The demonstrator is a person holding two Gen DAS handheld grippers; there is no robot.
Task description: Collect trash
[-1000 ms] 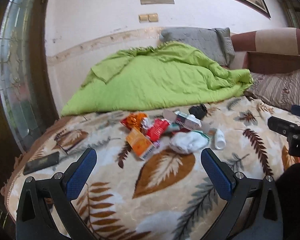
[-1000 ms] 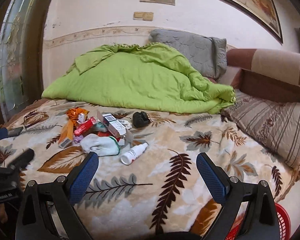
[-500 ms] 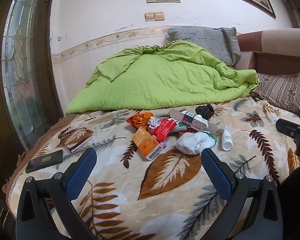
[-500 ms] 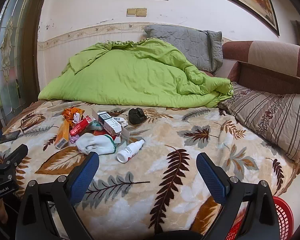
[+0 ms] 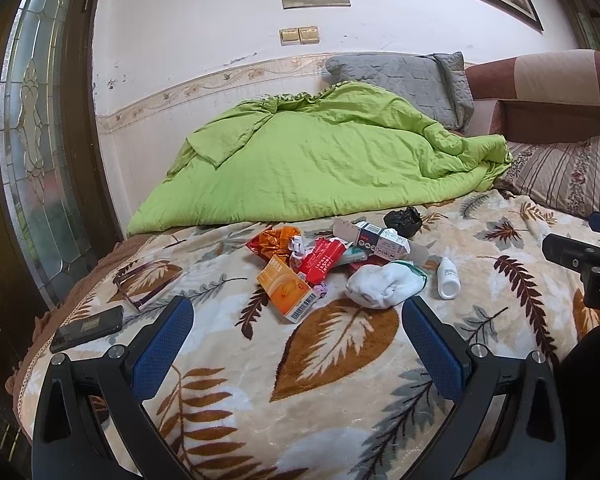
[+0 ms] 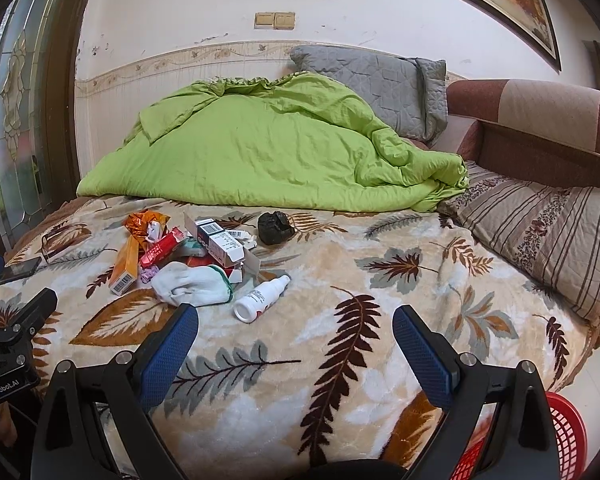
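Trash pile (image 5: 332, 264) on leaf-print blanket (image 5: 332, 360), mid-bed, in front of green duvet (image 5: 320, 168). Orange carton (image 5: 286, 290) with barcode at near edge; red wrapper (image 5: 320, 260); crumpled orange foil bag (image 5: 274, 242); opened white box (image 5: 380, 240); white glove (image 5: 384, 286); white bottle (image 6: 260, 296) lying on side just right of glove; black crumpled lump (image 6: 275, 227) behind pile, apart. Left gripper (image 5: 296, 332) spread wide, empty, above blanket short of pile. Right gripper (image 6: 296, 336) likewise wide, empty. Red basket (image 6: 540, 440) at lower right beside bed.

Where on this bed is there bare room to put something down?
The blanket lies bare between the white bottle and the striped pillow, and along the near edge. It is crowded on the left, where boxes, wrappers and a white glove pile together.
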